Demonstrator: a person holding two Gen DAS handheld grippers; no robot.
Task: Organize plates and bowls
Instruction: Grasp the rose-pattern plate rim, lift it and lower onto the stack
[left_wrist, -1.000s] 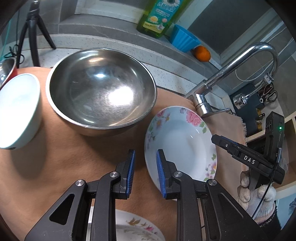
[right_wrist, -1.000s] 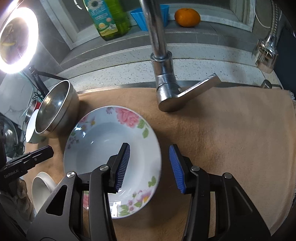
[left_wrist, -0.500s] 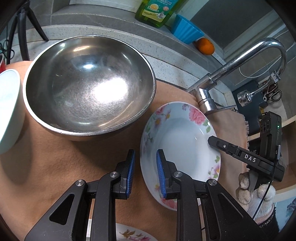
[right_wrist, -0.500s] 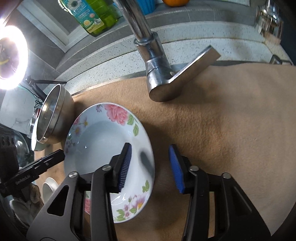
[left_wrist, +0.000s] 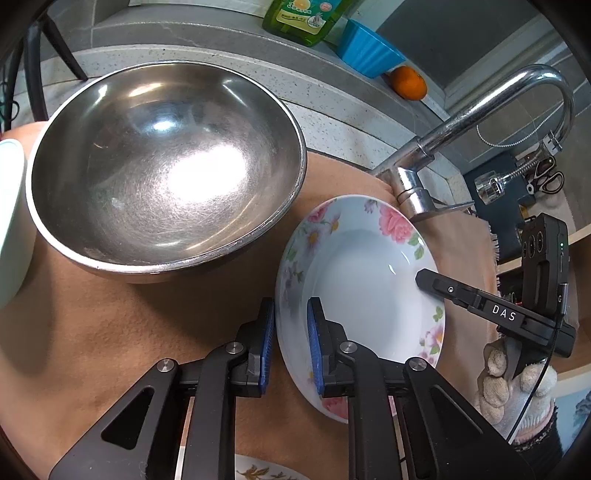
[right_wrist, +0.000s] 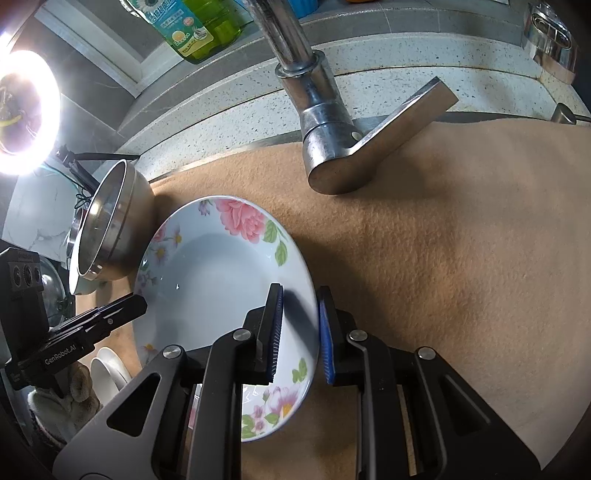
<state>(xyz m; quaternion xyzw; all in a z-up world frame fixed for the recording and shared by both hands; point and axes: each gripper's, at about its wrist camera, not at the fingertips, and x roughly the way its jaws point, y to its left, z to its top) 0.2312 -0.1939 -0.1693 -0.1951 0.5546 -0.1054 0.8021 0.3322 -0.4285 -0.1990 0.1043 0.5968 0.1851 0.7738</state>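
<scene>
A white deep plate with pink flowers (left_wrist: 362, 288) (right_wrist: 214, 288) lies on the brown cloth (right_wrist: 461, 258), between a big steel bowl (left_wrist: 166, 177) (right_wrist: 107, 229) and the tap. My left gripper (left_wrist: 291, 339) straddles the plate's left rim; its jaws are closing and the blue pads press the rim from both sides. My right gripper (right_wrist: 300, 332) is closing on the opposite rim, one pad inside the plate and one against the outer edge. A white bowl (left_wrist: 9, 229) sits at the far left.
The chrome tap (right_wrist: 325, 147) (left_wrist: 443, 147) rises just behind the plate. A green soap bottle (left_wrist: 303, 14), a blue tub (left_wrist: 369, 48) and an orange (left_wrist: 408, 83) stand on the back ledge. Another flowered plate (left_wrist: 258, 470) lies near me. A ring light (right_wrist: 26, 110) glares at left.
The left gripper moved in until the plate's left rim sat between its pads, then narrowed. The right jaws closed from wide apart onto the right rim.
</scene>
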